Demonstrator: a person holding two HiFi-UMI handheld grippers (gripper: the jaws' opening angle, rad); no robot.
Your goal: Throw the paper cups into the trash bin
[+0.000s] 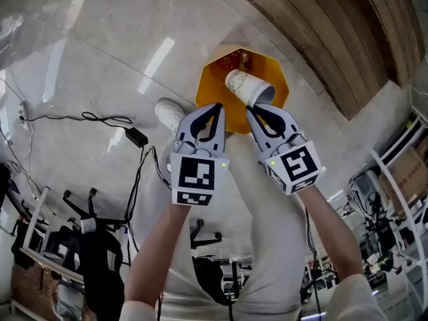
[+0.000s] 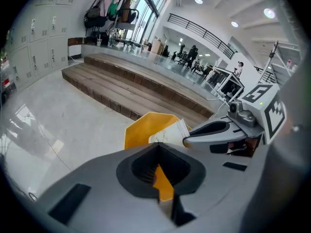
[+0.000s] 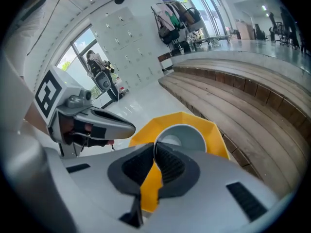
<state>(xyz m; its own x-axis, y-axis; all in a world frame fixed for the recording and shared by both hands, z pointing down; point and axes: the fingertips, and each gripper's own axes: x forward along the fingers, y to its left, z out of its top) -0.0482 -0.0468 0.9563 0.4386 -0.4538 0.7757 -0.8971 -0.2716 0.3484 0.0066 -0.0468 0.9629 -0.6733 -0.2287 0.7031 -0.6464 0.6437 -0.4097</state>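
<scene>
Glossy pale marble floor [image 1: 100,59] mirroring ceiling lights [image 2: 269,12]; broad wooden steps [image 2: 146,89] rising to raised platform [image 2: 146,57]; pale lockers [image 2: 34,52] at side; tall windows [image 3: 214,4] bright with daylight; black cable [image 1: 87,118] trailing across floor; balcony railing [image 2: 204,33] high at back

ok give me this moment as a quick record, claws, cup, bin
right claw: shut on the rim of the paper cup
left claw: shut, nothing between its jaws
paper cup: tilted on its side, mouth towards the right claw, over the bin in the head view
trash bin: yellow, eight-sided, on the floor beside wooden steps
task state: cup not yet dropped
</scene>
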